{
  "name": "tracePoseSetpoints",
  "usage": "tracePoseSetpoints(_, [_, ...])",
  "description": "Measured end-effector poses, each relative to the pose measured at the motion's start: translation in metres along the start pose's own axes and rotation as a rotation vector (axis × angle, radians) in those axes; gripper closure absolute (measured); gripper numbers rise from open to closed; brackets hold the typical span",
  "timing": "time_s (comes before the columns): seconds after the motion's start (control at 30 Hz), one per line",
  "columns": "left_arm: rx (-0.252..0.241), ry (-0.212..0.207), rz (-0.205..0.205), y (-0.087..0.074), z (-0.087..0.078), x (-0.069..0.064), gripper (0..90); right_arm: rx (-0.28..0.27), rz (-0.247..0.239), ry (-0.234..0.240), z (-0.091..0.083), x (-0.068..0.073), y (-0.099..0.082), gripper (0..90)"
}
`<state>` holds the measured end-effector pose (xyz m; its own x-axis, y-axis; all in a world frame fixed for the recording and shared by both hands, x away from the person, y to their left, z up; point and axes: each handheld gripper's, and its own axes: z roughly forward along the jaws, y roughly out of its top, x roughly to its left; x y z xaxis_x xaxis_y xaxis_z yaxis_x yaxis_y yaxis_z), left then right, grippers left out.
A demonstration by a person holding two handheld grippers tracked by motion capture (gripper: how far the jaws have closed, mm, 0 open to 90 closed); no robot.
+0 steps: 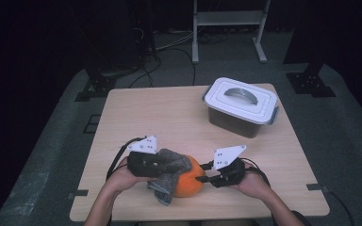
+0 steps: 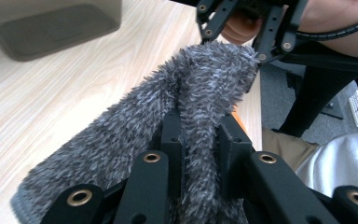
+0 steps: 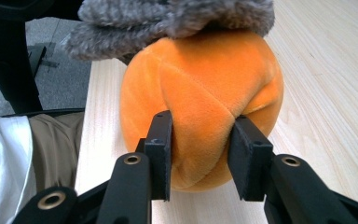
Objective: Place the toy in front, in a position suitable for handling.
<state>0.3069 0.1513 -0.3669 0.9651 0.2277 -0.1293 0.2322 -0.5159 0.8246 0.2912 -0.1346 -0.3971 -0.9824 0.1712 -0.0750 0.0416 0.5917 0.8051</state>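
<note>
Grey cloth [image 1: 169, 172], pinched in L gripper [image 2: 200, 140] jaws, was draped over orange plush ball [image 3: 200, 107], itself clamped by R gripper [image 3: 200, 154] jaws from the opp. side.

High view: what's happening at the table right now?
A person works two tools at the table. The left hand-held gripper is shut on a grey fuzzy cloth, which is draped over the top of an orange plush ball. The right hand-held gripper pinches the ball's side, steadying it. A lidded plastic box sits closed at the far right.
</note>
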Motion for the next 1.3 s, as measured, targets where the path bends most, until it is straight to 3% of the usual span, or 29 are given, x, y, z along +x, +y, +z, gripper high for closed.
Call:
tracePoseSetpoints(0.3, [0.013,0.033,-0.014,0.001,-0.004,0.006,75.6,0.004,-0.009,-0.001,-0.001,0.0,-0.001,62.1])
tracePoseSetpoints(0.5, [0.019,-0.016,-0.021,-0.002,0.008,0.002,75.8,0.016,-0.006,-0.008,0.0,-0.002,-0.003,61.3])
tracePoseSetpoints(0.7, [0.028,-0.039,-0.016,-0.002,0.012,-0.002,75.8,0.021,0.036,0.009,0.002,-0.004,-0.004,51.8])
tracePoseSetpoints(0.83, [0.026,-0.059,-0.006,0.0,0.015,-0.006,75.8,0.025,0.035,0.005,0.003,-0.004,-0.005,51.7])
tracePoseSetpoints(0.97, [0.016,-0.039,0.03,0.011,0.014,-0.01,75.8,0.015,0.027,0.002,0.002,-0.003,-0.006,55.1])
tracePoseSetpoints(1.13, [0.008,-0.036,0.042,0.019,0.015,-0.009,75.7,0.003,0.007,-0.001,0.0,-0.001,-0.003,57.4])
tracePoseSetpoints(1.3, [0.011,-0.027,0.004,0.007,0.012,0.0,75.7,0.013,0.018,-0.003,0.0,-0.004,-0.008,59.2])
